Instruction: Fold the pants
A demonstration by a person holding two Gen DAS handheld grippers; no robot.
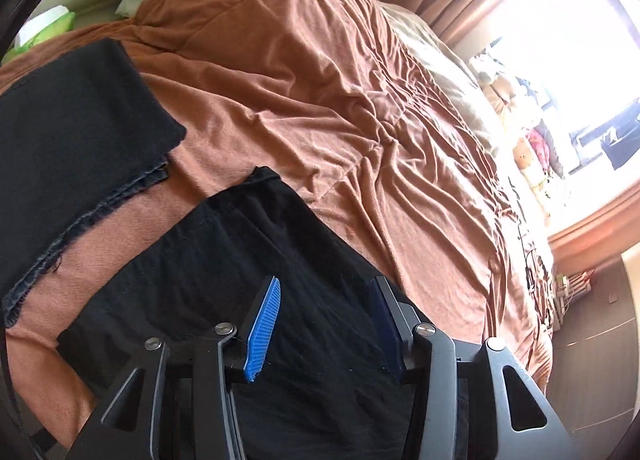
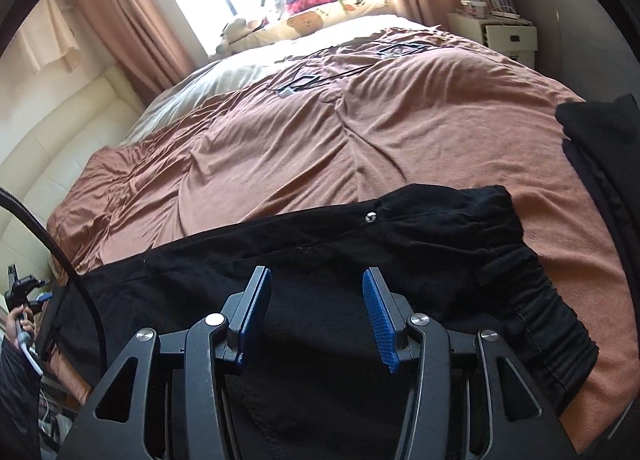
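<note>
Black pants [image 1: 224, 260] lie flat on a brown blanket [image 1: 320, 100] on a bed. In the left wrist view my left gripper [image 1: 324, 284] hovers over one end of them, its blue pads [image 1: 264, 324] apart with nothing pinched. The right wrist view shows the pants [image 2: 420, 244] stretched across the bed, with a gathered elastic waistband [image 2: 536, 316] on the right and a metal snap [image 2: 370, 216]. My right gripper [image 2: 316, 272] stands open above the cloth near the waist end, holding nothing.
A second black garment [image 1: 72, 120] lies folded beside the pants, at the right edge [image 2: 600, 140] in the other view. Cables [image 2: 312, 76] lie on the far blanket. A white nightstand [image 2: 504, 36], a window with curtains, a cream headboard [image 2: 60, 140] and a hand [image 2: 20, 318] surround it.
</note>
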